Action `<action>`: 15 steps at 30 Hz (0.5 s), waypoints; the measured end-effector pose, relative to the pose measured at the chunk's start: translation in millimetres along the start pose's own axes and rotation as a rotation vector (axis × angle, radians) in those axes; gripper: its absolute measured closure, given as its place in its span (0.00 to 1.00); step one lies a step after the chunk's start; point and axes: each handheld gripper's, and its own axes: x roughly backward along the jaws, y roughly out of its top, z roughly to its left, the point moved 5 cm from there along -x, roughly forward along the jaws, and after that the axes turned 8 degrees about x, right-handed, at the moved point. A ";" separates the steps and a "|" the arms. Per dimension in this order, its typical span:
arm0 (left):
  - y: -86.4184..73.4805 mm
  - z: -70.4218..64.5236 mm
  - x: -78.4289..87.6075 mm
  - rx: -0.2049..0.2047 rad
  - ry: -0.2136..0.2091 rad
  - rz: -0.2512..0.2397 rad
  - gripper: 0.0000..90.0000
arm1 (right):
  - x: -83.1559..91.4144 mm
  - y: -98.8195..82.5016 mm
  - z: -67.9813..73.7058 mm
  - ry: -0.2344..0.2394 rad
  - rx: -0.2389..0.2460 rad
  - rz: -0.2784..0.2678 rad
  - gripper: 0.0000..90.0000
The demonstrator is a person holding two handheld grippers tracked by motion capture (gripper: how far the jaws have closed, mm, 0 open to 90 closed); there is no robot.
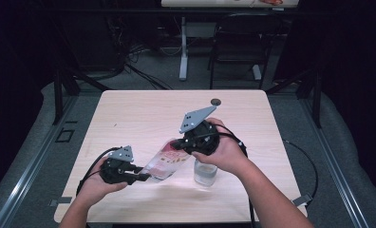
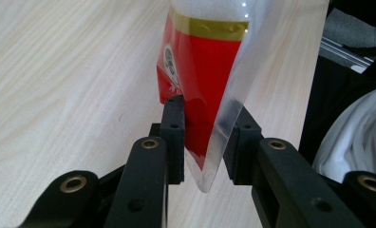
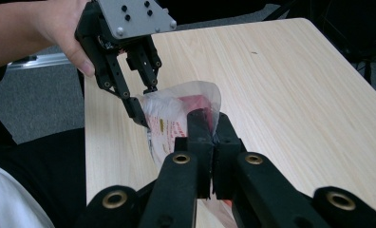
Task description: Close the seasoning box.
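A clear plastic pouch (image 1: 164, 161) with a red and gold label hangs slanted above the table between both grippers. My left gripper (image 1: 145, 176) holds its lower corner. In the left gripper view, the pouch (image 2: 200, 71) tapers down between the two black pads, which press on it at my left gripper (image 2: 205, 137). My right gripper (image 1: 176, 142) is shut on the upper edge. In the right gripper view, its jaws meet on the film at my right gripper (image 3: 213, 121). The pouch (image 3: 176, 114) stretches across to the left gripper (image 3: 143, 102) beyond.
A small clear glass jar (image 1: 205, 173) stands on the light wooden table (image 1: 143, 109) just below the right hand. A small dark round mark (image 1: 216, 101) lies near the far edge. A chair (image 1: 238, 42) and a table leg stand behind.
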 end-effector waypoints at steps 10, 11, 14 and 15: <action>0.3 -0.4 -1.0 0.007 0.022 0.043 0.82 | -3.5 -16.4 1.7 -0.009 -0.004 -0.030 0.99; 0.1 -0.6 0.3 0.004 0.027 0.048 0.82 | -3.4 -17.4 1.5 -0.009 -0.007 -0.034 0.99; -1.2 -1.4 2.7 0.011 0.030 0.057 0.82 | -4.5 -20.2 1.4 -0.006 -0.012 -0.051 0.99; -1.8 -1.5 3.2 0.014 0.030 0.061 0.82 | -4.9 -20.8 1.6 -0.009 -0.012 -0.051 0.99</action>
